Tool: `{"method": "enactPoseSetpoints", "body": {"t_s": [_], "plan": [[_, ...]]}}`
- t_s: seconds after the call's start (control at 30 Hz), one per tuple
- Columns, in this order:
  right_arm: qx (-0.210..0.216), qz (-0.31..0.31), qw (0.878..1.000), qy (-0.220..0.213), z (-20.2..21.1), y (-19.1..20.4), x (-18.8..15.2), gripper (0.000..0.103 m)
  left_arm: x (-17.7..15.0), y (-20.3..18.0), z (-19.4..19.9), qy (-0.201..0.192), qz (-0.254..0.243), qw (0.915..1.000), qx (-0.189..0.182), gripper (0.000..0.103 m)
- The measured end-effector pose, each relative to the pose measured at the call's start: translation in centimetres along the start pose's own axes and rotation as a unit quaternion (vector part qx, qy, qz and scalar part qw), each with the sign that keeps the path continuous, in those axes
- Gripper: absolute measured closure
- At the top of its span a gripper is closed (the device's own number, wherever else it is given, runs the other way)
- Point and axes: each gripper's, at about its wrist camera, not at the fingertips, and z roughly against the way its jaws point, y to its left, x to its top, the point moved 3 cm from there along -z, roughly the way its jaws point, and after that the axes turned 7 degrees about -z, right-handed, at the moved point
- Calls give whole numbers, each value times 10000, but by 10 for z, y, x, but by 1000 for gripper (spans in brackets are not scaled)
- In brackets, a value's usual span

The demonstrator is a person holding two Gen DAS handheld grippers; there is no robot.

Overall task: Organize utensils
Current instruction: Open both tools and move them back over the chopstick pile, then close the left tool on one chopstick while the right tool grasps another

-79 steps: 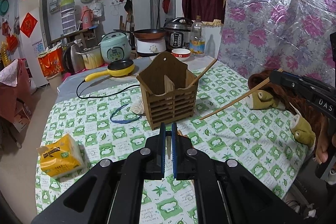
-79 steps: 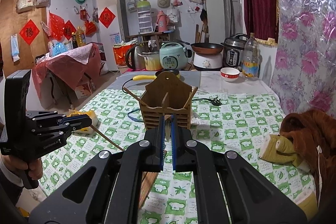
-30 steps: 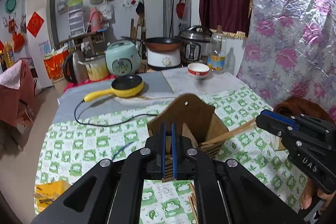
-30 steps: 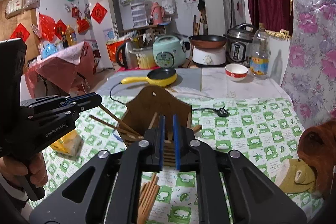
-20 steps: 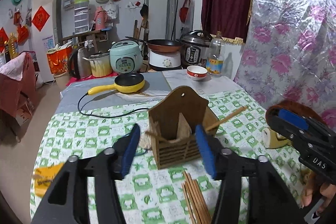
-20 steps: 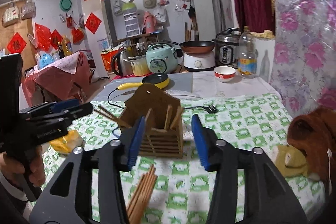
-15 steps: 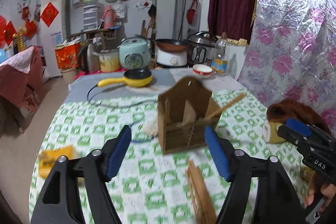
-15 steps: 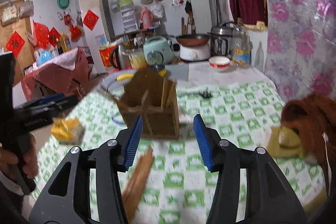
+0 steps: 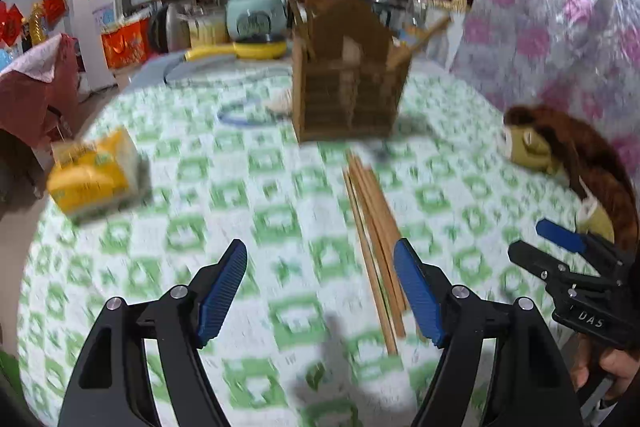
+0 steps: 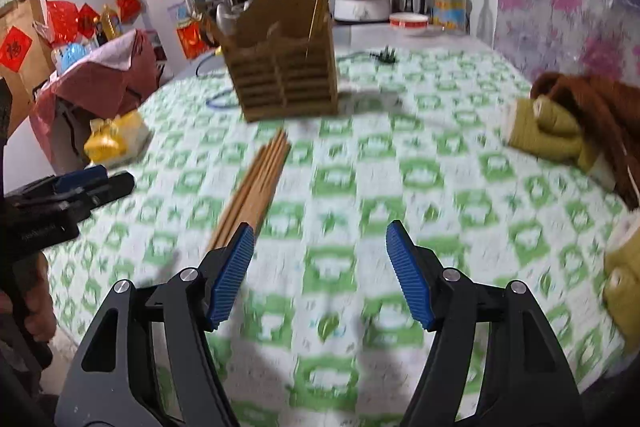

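Observation:
A wooden slatted utensil holder [image 9: 348, 71] stands on the green-checked tablecloth, with chopsticks leaning out of it; it also shows in the right wrist view [image 10: 284, 67]. A bundle of wooden chopsticks [image 9: 374, 231] lies flat on the cloth in front of it, seen too in the right wrist view [image 10: 256, 195]. My left gripper [image 9: 320, 291] is open and empty, low over the cloth, the bundle near its right finger. My right gripper [image 10: 320, 267] is open and empty, the bundle's near end by its left finger. Each gripper shows in the other's view, the right one [image 9: 576, 267] and the left one [image 10: 64, 191].
A yellow tissue pack [image 9: 94, 177] lies at the left. A brown and olive plush toy [image 9: 560, 151] lies at the right edge. A blue cable loop [image 9: 240, 115] sits left of the holder. Cookers, a yellow pan [image 9: 244, 49] and a bowl [image 10: 408, 21] stand at the far end.
Both grippers were shut on chopsticks, carried them to the holder, then opened. Both have since pulled back and dropped low toward the bundle on the cloth.

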Motion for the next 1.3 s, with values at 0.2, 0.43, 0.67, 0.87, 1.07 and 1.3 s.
{"method": "enactPoseSetpoints", "body": {"t_s": [0.2,0.43,0.67,0.87,1.07,1.3], "plan": [[-21,75,9997,243,-6,3,-26,28,-40,-15,-18,473,-49,9985,-272,28],[77,103,9994,329,-8,7,-35,22,-62,-21,-29,746,-250,9968,-157,28],[101,62,9992,375,-10,4,-38,21,-65,-23,-36,857,-232,9959,-172,28],[86,81,9991,398,-12,3,-39,21,-66,-34,-40,896,-363,9951,-209,28],[95,74,9991,397,-12,2,-40,21,-65,-37,-46,853,-515,9950,-13,28],[194,205,9987,426,-15,8,-46,21,-59,-39,-44,742,-692,9945,-252,95]]}}
